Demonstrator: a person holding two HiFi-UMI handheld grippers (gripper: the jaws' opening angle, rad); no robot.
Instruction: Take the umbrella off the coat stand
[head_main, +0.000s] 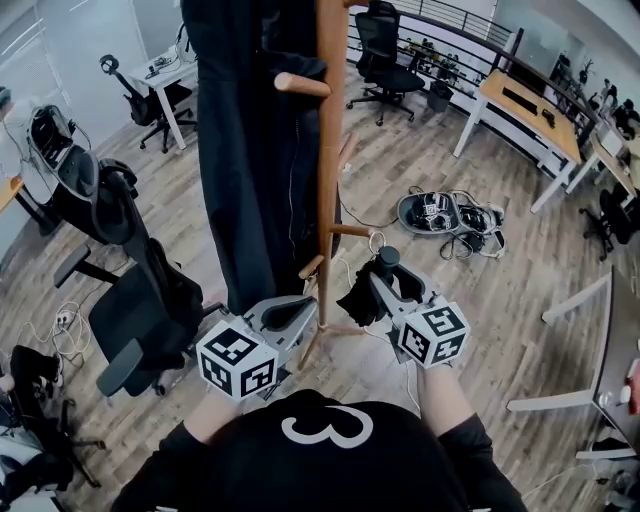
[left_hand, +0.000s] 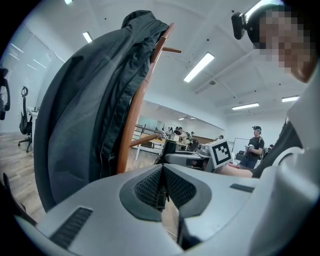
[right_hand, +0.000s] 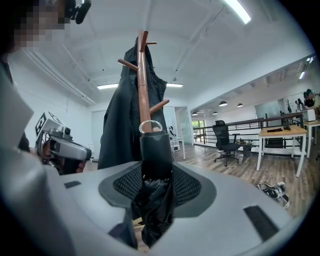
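Observation:
A wooden coat stand (head_main: 329, 150) rises in front of me with a dark coat (head_main: 250, 150) hung on its left side. My right gripper (head_main: 385, 285) is shut on a folded black umbrella (head_main: 362, 292), just right of the pole and low down. The umbrella's handle (right_hand: 155, 145) sticks up between the jaws, and its metal loop (right_hand: 150, 126) lies close to the stand's lower peg (head_main: 352, 231); I cannot tell whether they touch. My left gripper (head_main: 300, 312) is shut on nothing, near the pole's base under the coat (left_hand: 85, 110).
A black office chair (head_main: 140, 300) stands close on the left. A pile of gear and cables (head_main: 450, 215) lies on the wood floor to the right. Desks (head_main: 525, 105) and more chairs (head_main: 385, 60) stand at the back, and a white table edge (head_main: 575, 300) is at the right.

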